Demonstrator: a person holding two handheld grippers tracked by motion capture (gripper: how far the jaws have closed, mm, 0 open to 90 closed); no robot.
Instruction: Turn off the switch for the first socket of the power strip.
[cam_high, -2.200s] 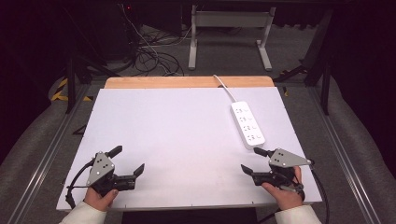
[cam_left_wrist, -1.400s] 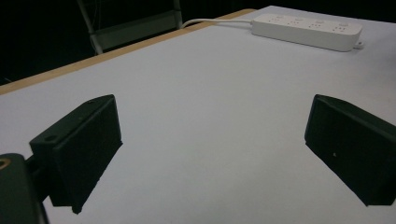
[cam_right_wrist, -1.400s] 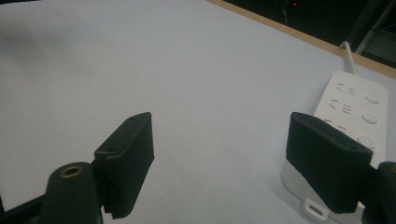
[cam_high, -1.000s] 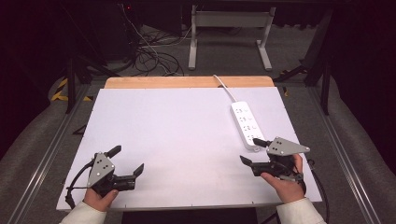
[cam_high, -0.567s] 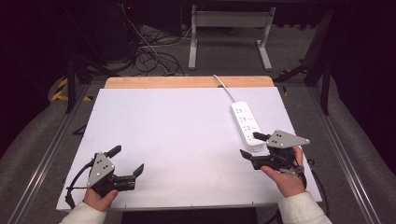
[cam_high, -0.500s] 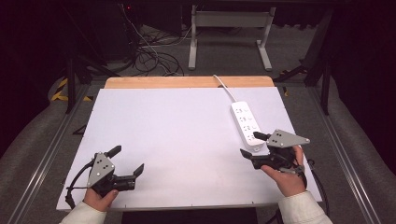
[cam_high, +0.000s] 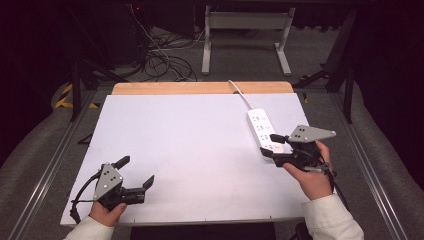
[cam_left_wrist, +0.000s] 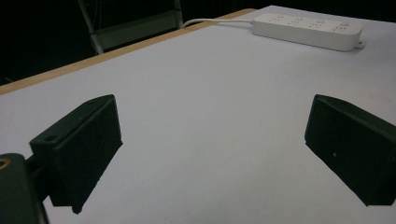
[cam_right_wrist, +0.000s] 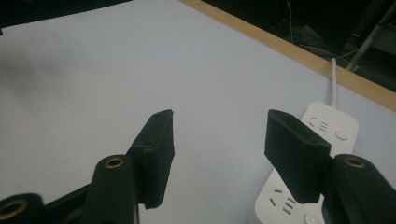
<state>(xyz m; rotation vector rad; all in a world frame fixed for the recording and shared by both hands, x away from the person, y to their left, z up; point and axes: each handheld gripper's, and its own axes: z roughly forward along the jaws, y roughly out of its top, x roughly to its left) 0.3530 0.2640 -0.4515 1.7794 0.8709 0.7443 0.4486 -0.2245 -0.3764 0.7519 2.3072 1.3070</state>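
Observation:
A white power strip (cam_high: 263, 128) lies flat on the right side of the white table top (cam_high: 190, 140), and its cable (cam_high: 241, 93) runs off the far edge. My right gripper (cam_high: 270, 146) is open at the strip's near end, one jaw over the strip and the other to its left. In the right gripper view the power strip (cam_right_wrist: 332, 129) lies partly behind the right jaw, with nothing between the jaws of the right gripper (cam_right_wrist: 220, 122). My left gripper (cam_high: 136, 171) rests open near the front left corner. The left gripper (cam_left_wrist: 212, 140) looks across bare table toward the distant power strip (cam_left_wrist: 308, 30).
A wooden strip (cam_high: 200, 88) runs along the table's far edge. Beyond it are a metal stand (cam_high: 245, 30) and tangled cables (cam_high: 160, 60) on the floor. Metal rails (cam_high: 50, 165) flank the table on both sides.
My right gripper has lifted and moved forward from the front right corner to the power strip's near end. The left gripper has stayed where it was.

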